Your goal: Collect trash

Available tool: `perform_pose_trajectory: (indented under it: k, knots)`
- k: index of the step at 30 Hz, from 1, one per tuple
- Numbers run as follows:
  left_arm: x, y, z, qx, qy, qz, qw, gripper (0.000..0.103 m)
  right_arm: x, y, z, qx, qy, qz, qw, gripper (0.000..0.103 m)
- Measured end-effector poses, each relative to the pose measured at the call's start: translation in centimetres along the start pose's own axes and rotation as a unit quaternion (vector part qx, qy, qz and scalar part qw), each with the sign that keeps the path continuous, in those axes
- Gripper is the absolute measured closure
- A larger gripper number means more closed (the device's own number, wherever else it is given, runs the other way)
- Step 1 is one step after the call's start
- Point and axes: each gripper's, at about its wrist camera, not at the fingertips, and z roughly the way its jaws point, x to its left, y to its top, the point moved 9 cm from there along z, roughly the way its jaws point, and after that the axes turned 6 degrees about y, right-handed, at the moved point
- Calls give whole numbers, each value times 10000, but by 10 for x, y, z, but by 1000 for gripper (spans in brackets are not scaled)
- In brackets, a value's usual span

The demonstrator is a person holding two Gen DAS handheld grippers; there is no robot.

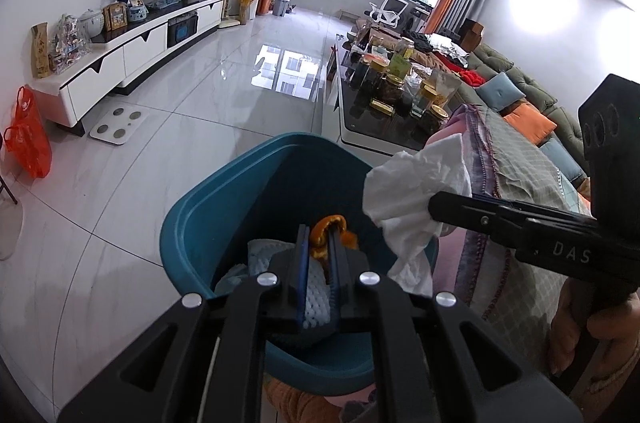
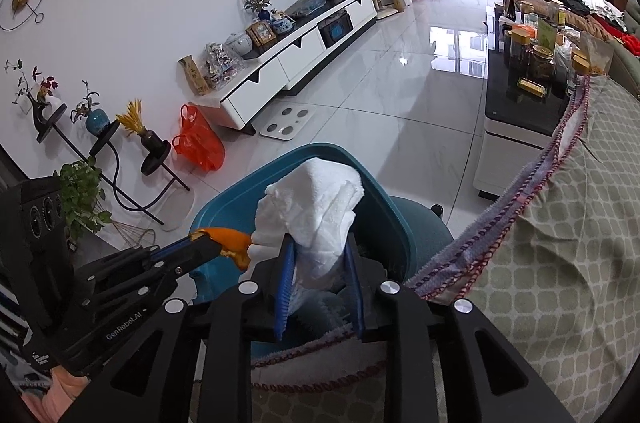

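Note:
A teal trash bin (image 1: 224, 207) stands on the floor beside the sofa; it also shows in the right wrist view (image 2: 224, 207). My left gripper (image 1: 320, 235) is shut on an orange peel (image 1: 326, 229) and holds it over the bin's opening; in the right wrist view the left gripper (image 2: 216, 243) comes in from the left with the peel (image 2: 234, 241). My right gripper (image 2: 320, 251) is shut on a crumpled white tissue (image 2: 316, 203) above the bin. In the left wrist view it (image 1: 434, 211) holds the tissue (image 1: 412, 191) at the bin's right rim. Pale foam netting (image 1: 316, 287) lies inside the bin.
A sofa with a checked cover (image 2: 560, 223) is at the right. A black coffee table (image 1: 372, 127) crowded with jars stands ahead. A white TV cabinet (image 1: 120, 63), a floor scale (image 1: 118, 125) and an orange plastic bag (image 1: 28, 135) line the left wall. Plant stands (image 2: 100, 135) are nearby.

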Motion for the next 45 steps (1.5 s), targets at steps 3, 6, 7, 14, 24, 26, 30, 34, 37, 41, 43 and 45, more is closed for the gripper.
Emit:
perform_pose_trajectory:
  k: [3,6,7,14,24,26,30,34,37,41,43,45]
  knots:
    - [-2,-1,5,30,-1,1,10000,92,0,0,1,16,-28,-1,10000,77]
    - [-2,-1,8,49,-15,9,10000,88,0,0,2,9,-63,23,10000,70]
    - [-2,0,8,48,-12,10,10000,87,-1,0,2,4,-74,45,10000,68]
    - [-1,1,2,-47,-21,0,10000,71,-5,-1,-2,-51,-59,109,9999,64]
    - [-1,6,-23,-339,-36,56,9994,45,-7,-8,-27,-332,84,151,9993,48]
    - [-1,6,-32,-445,-10,112,9989,35,-6,-11,-38,-467,115,150,9987,45]
    - [-7,5,-49,-642,-18,248,9976,22,-3,-19,-61,-688,109,50,9976,39]
    - [-19,3,-71,-953,-30,417,9946,10,-5,-28,-89,-1029,29,-4,9947,29]
    - [-35,0,-86,-1144,-136,547,9918,3,-7,-39,-113,-1297,-126,-82,9914,21]
    - [-58,-7,-100,-1383,-263,712,9875,3,-12,-56,-142,-1611,-456,-137,9858,11]
    - [-73,-10,-105,-1497,-321,825,9848,3,-16,-64,-159,-1818,-683,-159,9808,10]
    - [-89,-13,-111,-1610,-391,898,9821,3,-21,-73,-179,-2059,-972,-205,9735,5]
